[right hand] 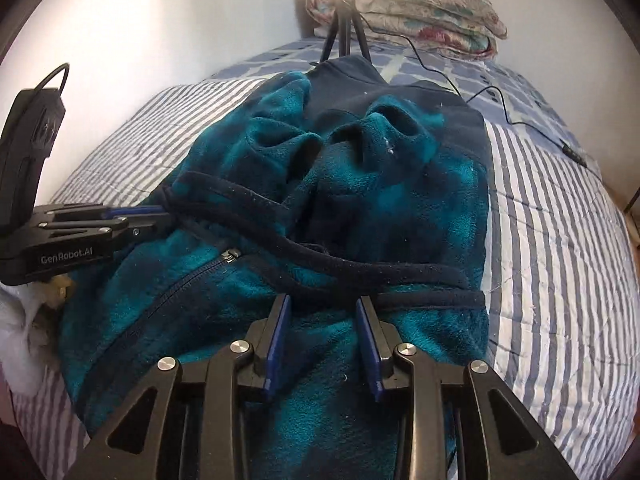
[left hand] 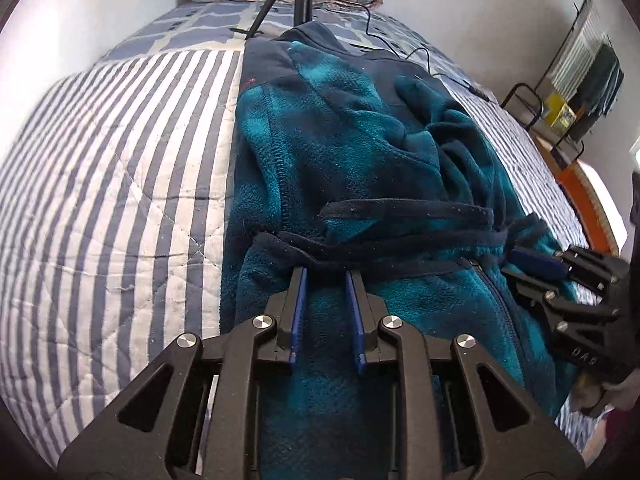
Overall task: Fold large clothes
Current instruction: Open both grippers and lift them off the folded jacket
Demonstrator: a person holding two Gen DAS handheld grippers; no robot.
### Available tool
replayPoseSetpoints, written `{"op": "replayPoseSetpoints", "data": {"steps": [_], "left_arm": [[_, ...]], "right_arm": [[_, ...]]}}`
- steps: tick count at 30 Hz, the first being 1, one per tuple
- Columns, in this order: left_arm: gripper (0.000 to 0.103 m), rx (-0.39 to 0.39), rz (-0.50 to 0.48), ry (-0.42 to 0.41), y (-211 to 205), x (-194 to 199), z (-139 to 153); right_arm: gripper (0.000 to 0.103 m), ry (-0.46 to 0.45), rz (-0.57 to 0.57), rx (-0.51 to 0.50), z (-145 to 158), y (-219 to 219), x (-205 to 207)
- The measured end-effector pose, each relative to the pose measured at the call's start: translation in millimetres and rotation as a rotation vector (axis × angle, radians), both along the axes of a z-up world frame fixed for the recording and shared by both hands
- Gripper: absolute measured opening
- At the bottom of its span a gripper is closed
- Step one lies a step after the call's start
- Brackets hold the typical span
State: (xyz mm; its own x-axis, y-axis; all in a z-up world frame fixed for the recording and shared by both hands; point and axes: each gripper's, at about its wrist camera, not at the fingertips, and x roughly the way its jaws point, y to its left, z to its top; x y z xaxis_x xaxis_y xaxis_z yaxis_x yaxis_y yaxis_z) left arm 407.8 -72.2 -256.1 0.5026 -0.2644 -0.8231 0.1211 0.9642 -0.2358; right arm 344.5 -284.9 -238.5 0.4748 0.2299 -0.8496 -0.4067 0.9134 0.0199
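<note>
Lettering "GenRobot.AI" marks left tongs (by teal fleece jacket).

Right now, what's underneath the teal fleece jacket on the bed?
The teal fleece jacket lies on a blue-and-white striped quilt, which shows on both sides of it. Whatever sits directly beneath the jacket is covered.

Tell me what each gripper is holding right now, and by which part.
Nothing is held. The left gripper and right gripper both have open jaws, tips at the dark navy hem band of the teal fleece jacket, not pinching it.
</note>
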Motion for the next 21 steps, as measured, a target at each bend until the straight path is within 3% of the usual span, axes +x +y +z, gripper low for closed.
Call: {"op": "replayPoseSetpoints", "data": {"steps": [3, 8, 12, 17, 21], "left_arm": [[0.022, 0.012, 0.003, -0.033, 1.2, -16.4, 20.7], [0.022, -0.076, -0.068, -0.097, -2.5, -70.0, 51.3], [0.022, -0.093, -0.108, -0.032, -14.5, -92.5, 37.2], [0.022, -0.108, -0.074, 0.081, -13.2, -91.4, 0.8], [0.022, -0.061, -0.068, 0.094, -16.7, -93.0, 7.6]], "right_arm": [[0.032, 0.003, -0.029, 0.016, 18.3, -6.1, -12.4], [0.032, -0.031, -0.029, 0.076, 39.7, -20.0, -64.9], [0.032, 0.006, -0.027, 0.076, 29.2, -22.6, -92.4], [0.032, 0.055, -0.043, 0.084, 16.2, -20.9, -96.6], [0.032, 0.085, -0.042, 0.024, 8.4, -12.4, -93.8]]}}
